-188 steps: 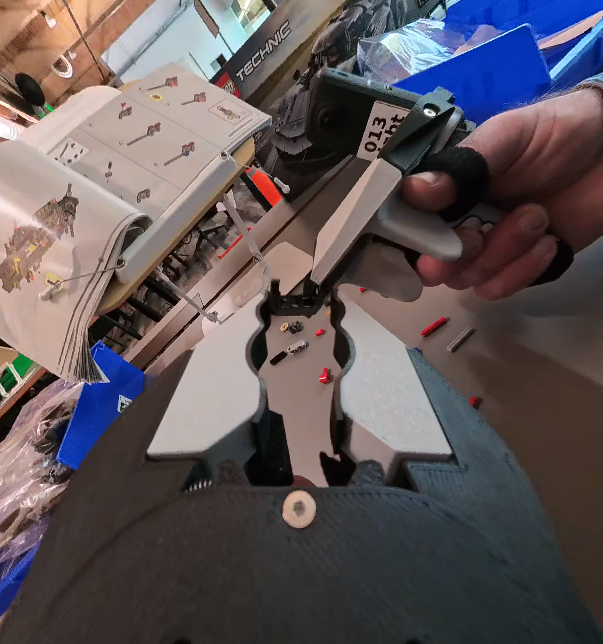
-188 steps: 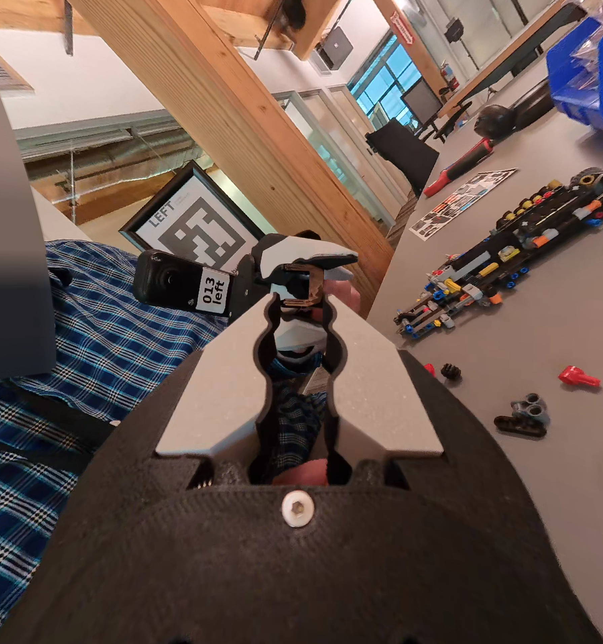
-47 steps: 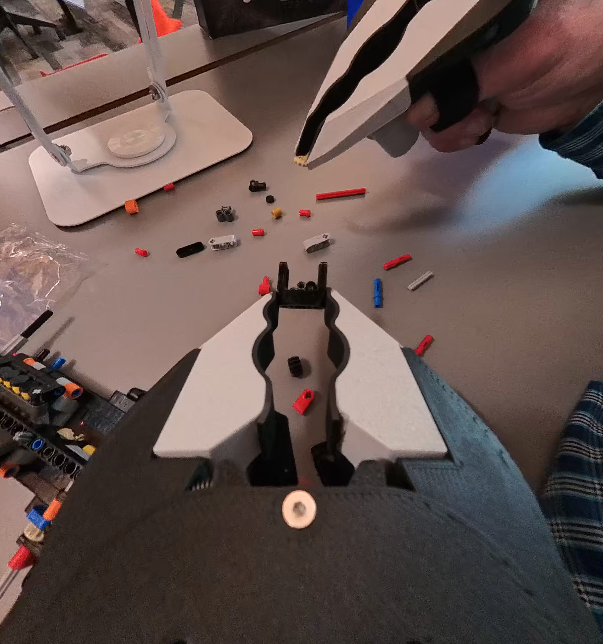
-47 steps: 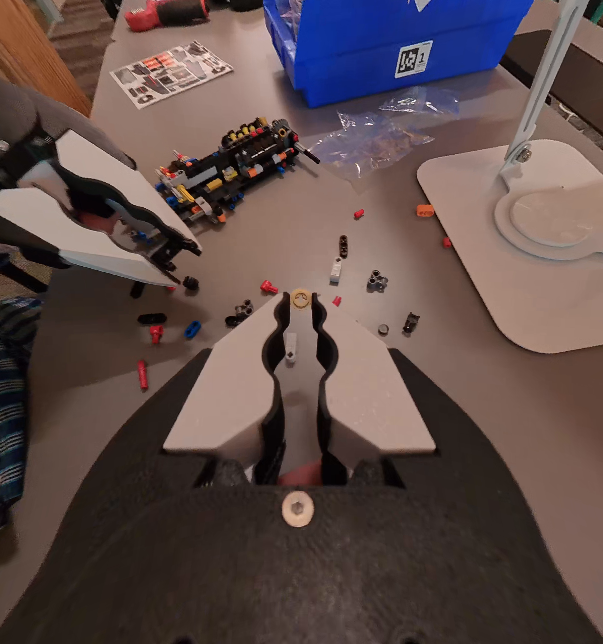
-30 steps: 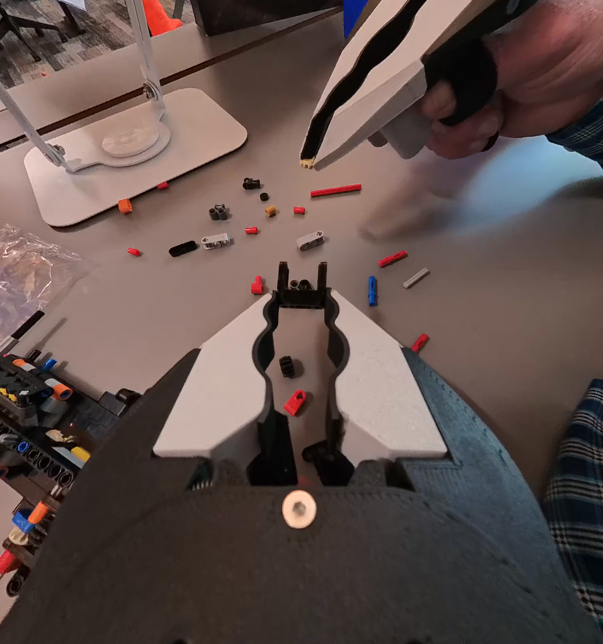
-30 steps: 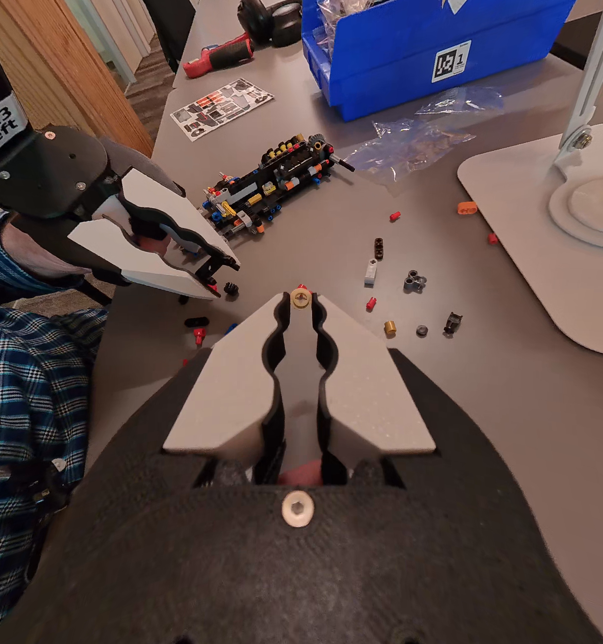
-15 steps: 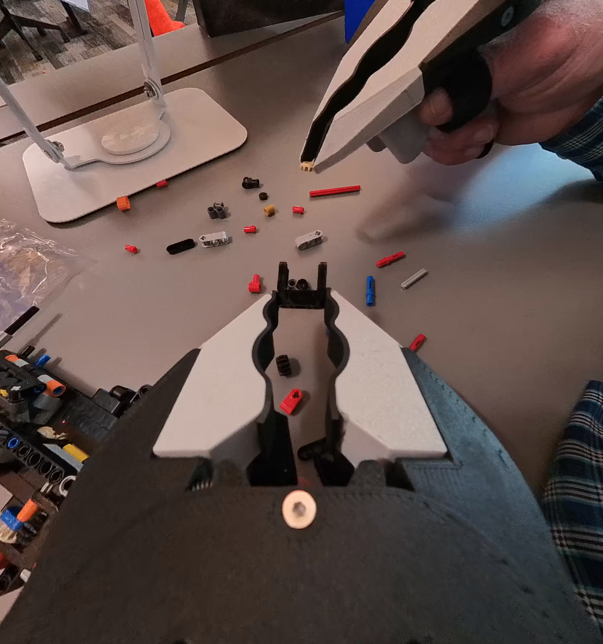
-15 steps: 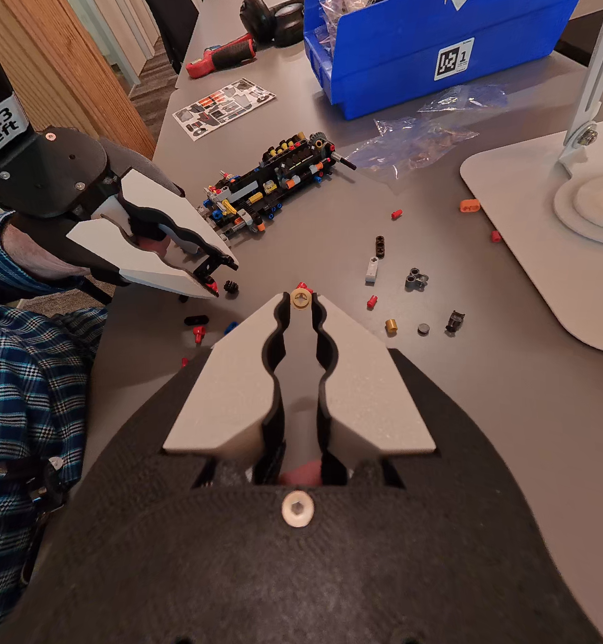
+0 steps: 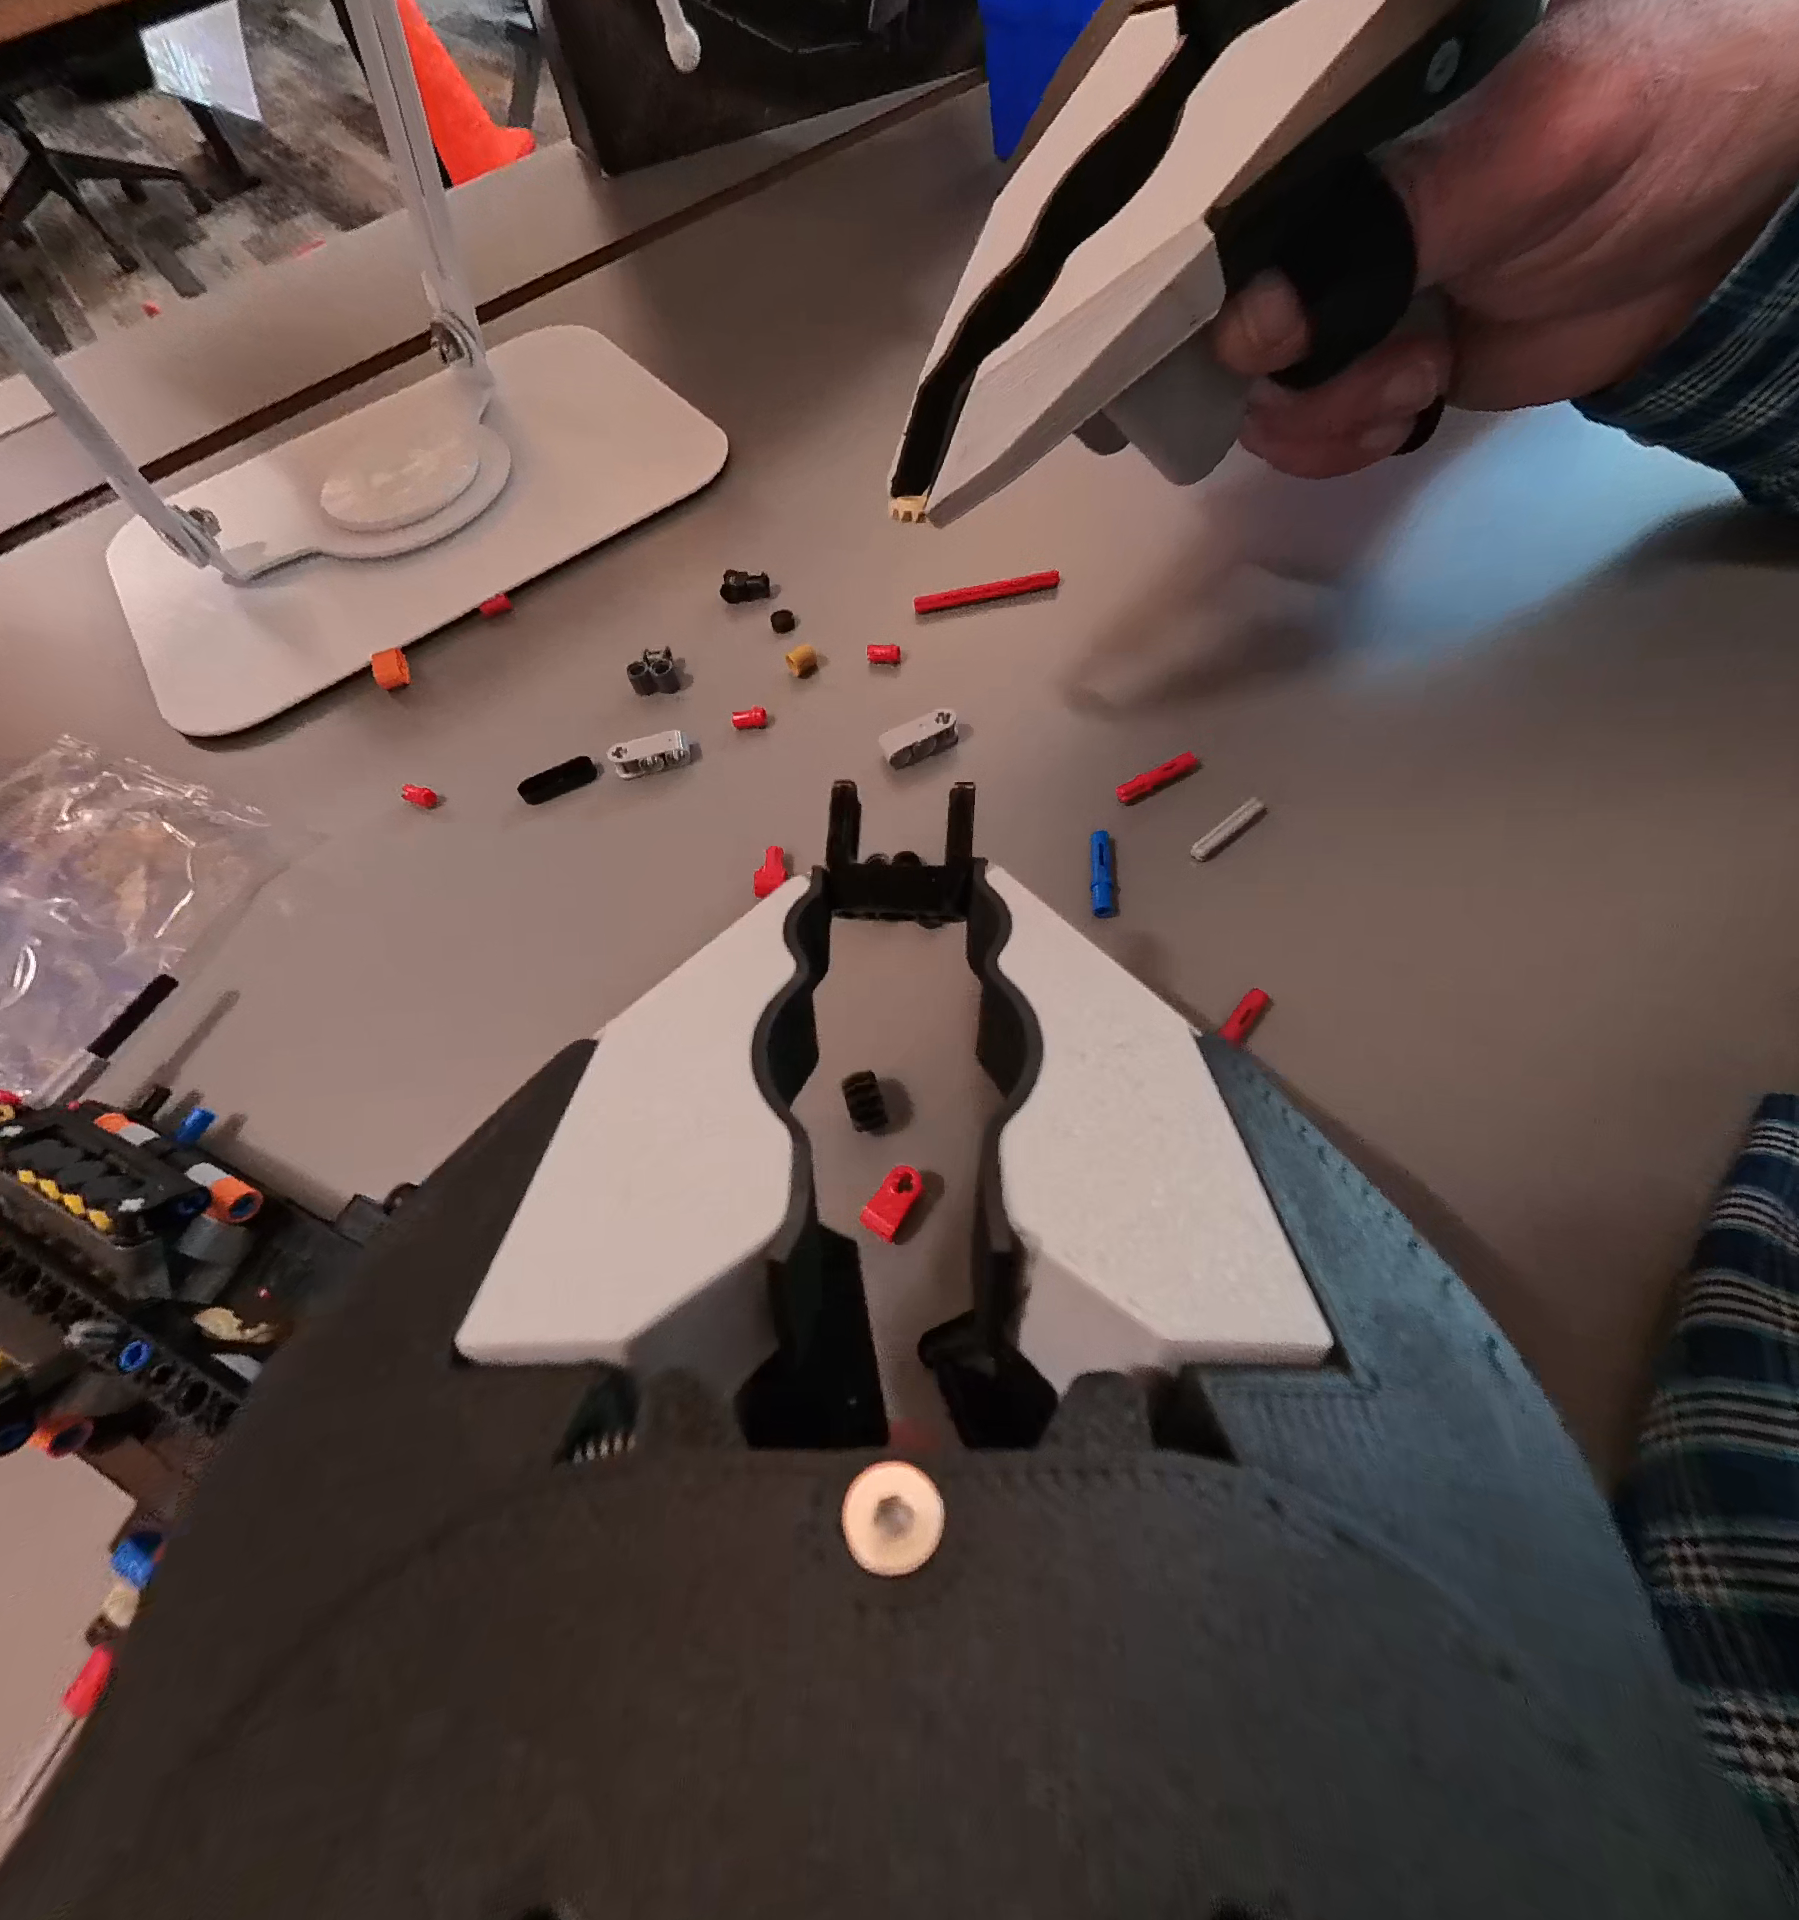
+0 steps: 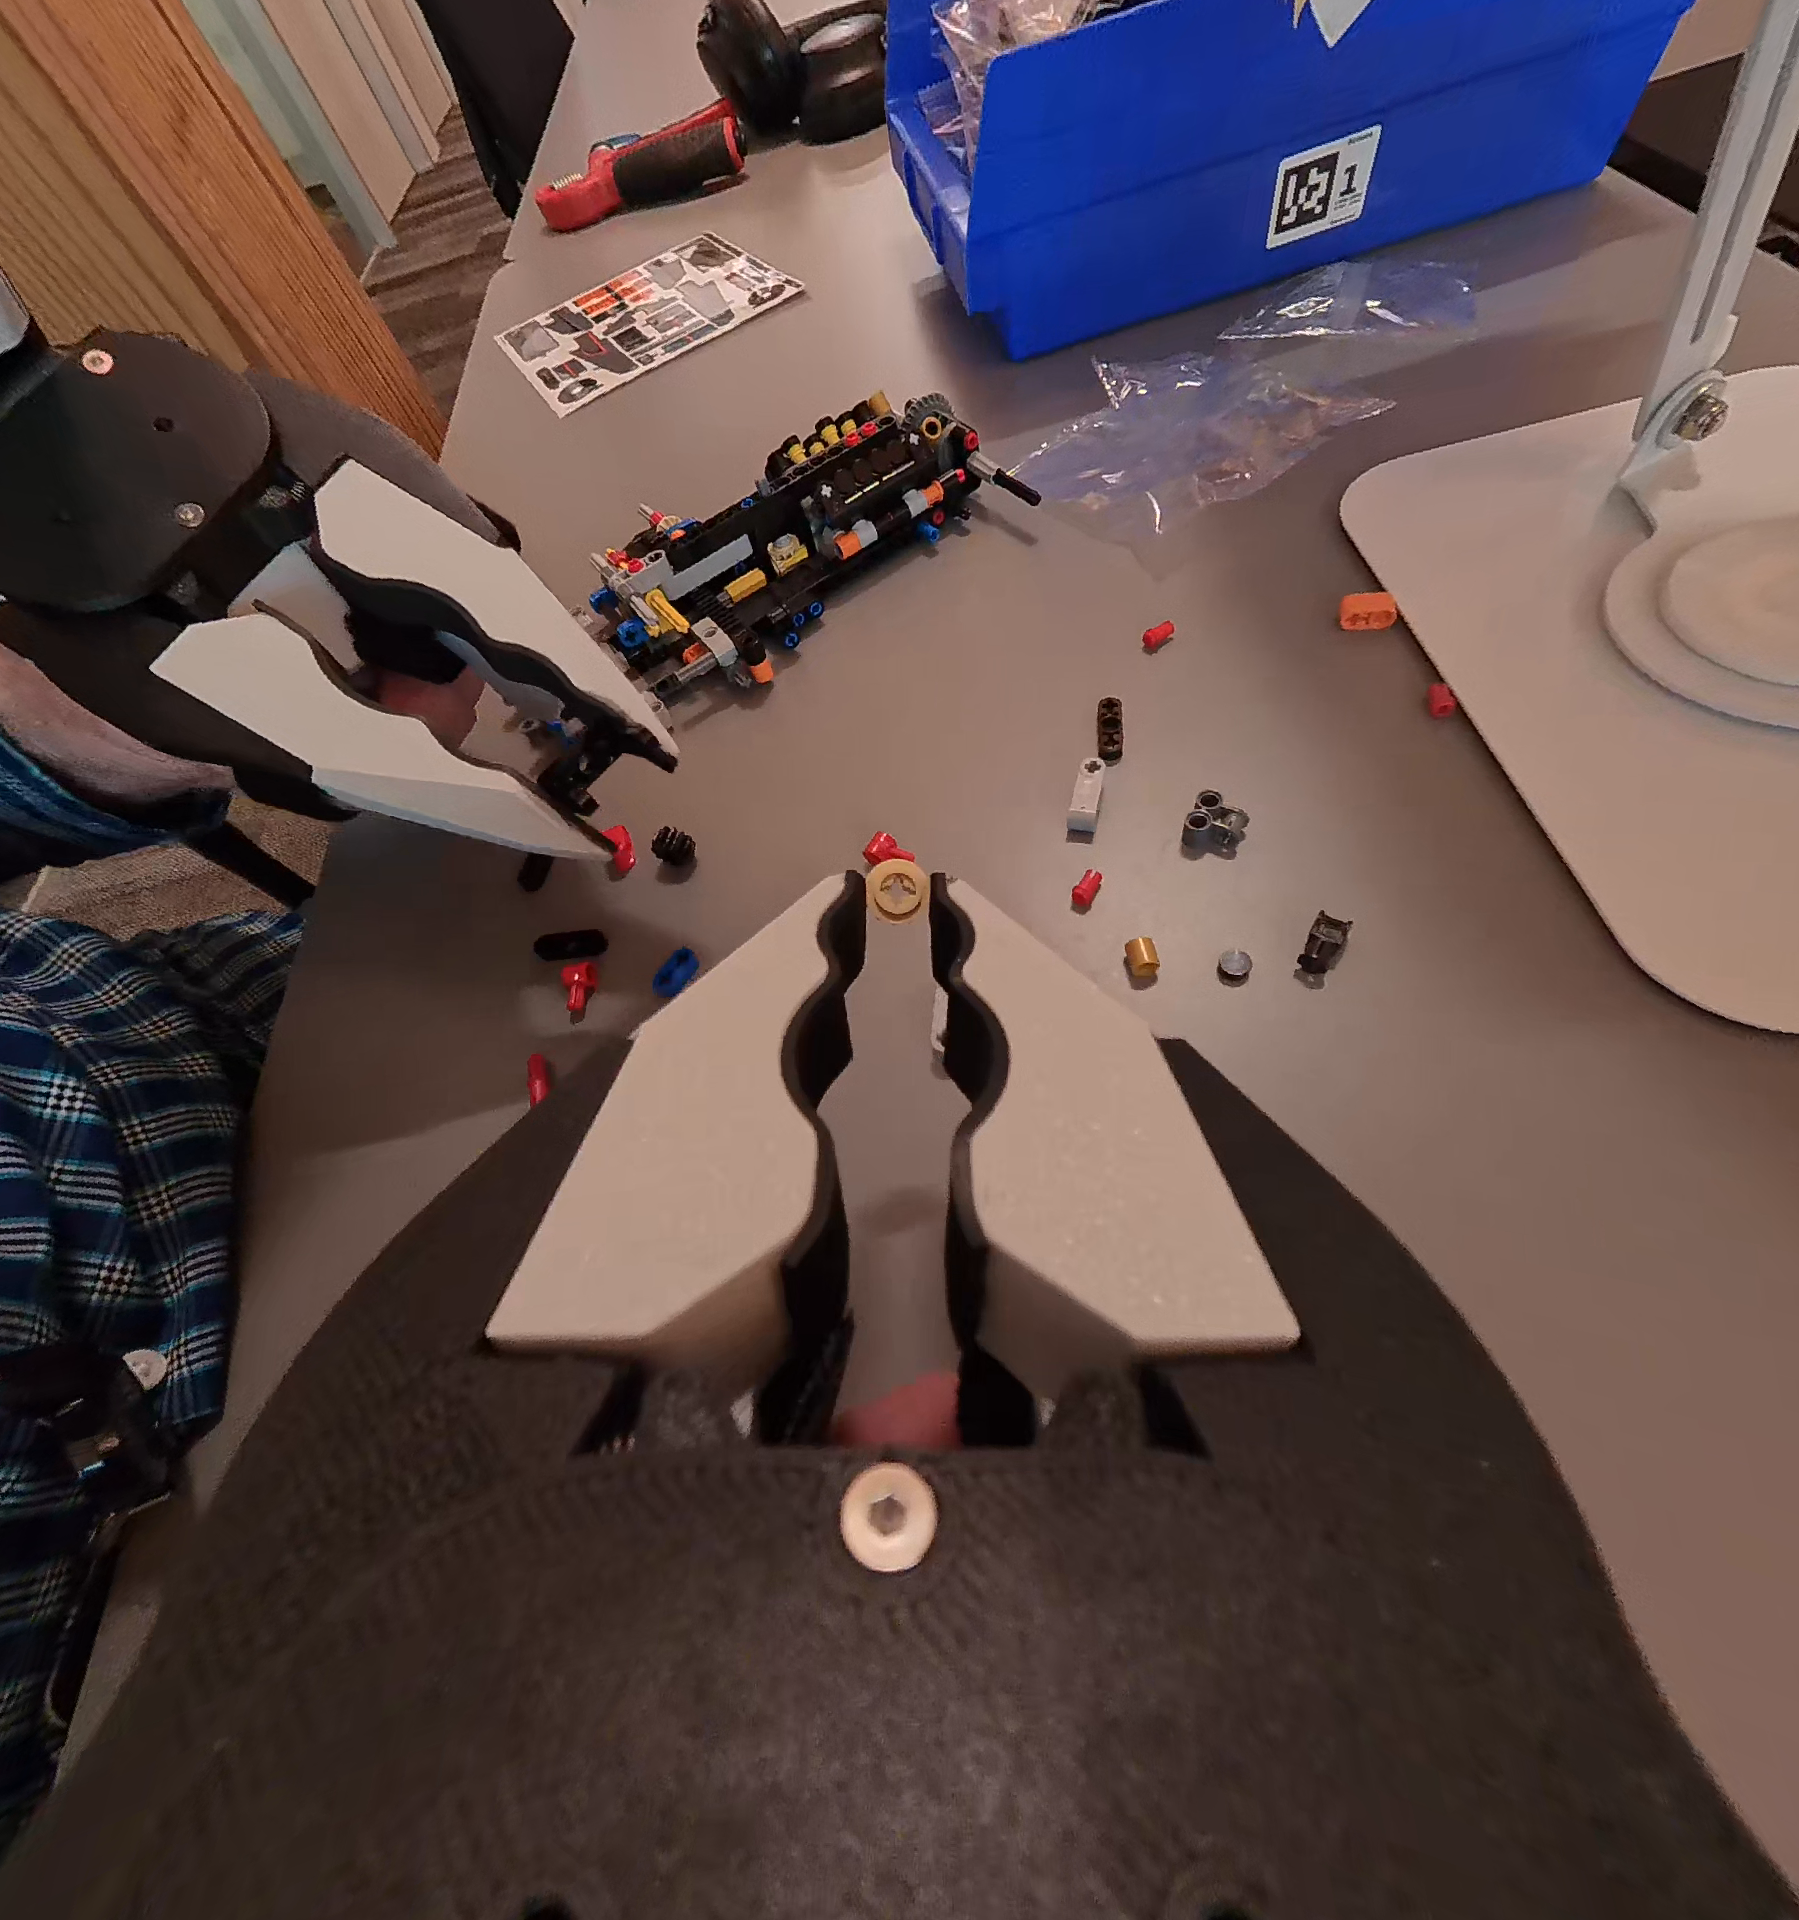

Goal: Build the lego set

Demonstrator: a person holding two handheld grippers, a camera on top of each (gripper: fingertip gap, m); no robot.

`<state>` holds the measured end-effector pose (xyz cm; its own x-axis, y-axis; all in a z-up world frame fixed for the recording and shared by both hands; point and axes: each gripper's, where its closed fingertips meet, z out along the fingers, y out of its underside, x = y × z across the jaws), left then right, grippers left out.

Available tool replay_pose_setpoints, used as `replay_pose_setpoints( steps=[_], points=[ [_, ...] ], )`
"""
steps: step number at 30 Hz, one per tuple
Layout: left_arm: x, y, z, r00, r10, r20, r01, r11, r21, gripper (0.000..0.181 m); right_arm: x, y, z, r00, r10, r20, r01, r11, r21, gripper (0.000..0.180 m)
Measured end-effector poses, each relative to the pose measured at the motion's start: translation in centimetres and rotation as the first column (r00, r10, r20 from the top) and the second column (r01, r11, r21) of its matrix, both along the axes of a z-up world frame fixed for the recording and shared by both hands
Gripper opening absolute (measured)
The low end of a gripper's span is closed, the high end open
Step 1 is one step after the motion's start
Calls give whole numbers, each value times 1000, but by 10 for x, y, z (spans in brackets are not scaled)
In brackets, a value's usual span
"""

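The smooth, matt grey bench (image 10: pixel 1497 1195) carries small glossy plastic pieces. Each tool has matt pale-grey fingers (image 10: pixel 1103 1143) with a fine grainy texture on a ribbed black printed-plastic body (image 10: pixel 874 1714). At 1 o'clock lie a glossy blue plastic bin (image 10: pixel 1238 135) and a crinkled clear plastic bag (image 10: pixel 1217 426); at 9 o'clock, blue plaid cloth (image 10: pixel 74 1195).

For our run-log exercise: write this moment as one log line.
left tongs: shut on black forked piece | right tongs: shut on tan gear | both above table | chassis: untouched
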<state>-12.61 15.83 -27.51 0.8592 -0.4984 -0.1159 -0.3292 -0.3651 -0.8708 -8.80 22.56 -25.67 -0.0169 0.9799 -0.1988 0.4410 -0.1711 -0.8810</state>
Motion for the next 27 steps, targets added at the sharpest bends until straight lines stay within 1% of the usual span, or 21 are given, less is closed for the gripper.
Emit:
replay_pose_setpoints(
  steps=[4, 6, 9, 11, 13, 15, 18, 22, 27],
  points=[
    [5, 1, 2, 998, -48, -30, 47, 999, -8, 24, 5, 4, 3, 1000, -15, -6, 15, 1000, 5, 9],
    [14, -1, -1, 993, -104, -54, 103, 994, -29, 24, 9, 6, 3, 1000, -24, -8, 24, 1000, 7, 9],
    [34, -3, -7, 966, -209, -154, 203, 978, -52, 24, 15, 10, 3, 999, -39, -11, 39, 999, 6, 9],
    [54, -7, -14, 921, -319, -223, 307, 948, -90, 24, 19, 13, 3, 999, -48, -13, 48, 999, 8, 9],
    [74, -12, -20, 859, -429, -278, 409, 903, -128, 24, 22, 15, 4, 998, -55, -16, 55, 998, 13, 9],
    [92, -17, -26, 797, -526, -298, 497, 850, -172, 24, 24, 17, 7, 998, -61, -20, 62, 998, 24, 9],
    [109, -21, -36, 718, -623, -311, 579, 782, -230, 24, 27, 20, 8, 997, -68, -21, 69, 997, 37, 9],
    [113, -20, -49, 645, -673, -361, 618, 738, -271, 24, 28, 21, 11, 997, -72, -32, 73, 997, 31, 8],
    [118, -22, -50, 587, -732, -346, 670, 679, -300, 24, 29, 21, 13, 997, -69, -31, 70, 997, 44, 8]
  ],
)
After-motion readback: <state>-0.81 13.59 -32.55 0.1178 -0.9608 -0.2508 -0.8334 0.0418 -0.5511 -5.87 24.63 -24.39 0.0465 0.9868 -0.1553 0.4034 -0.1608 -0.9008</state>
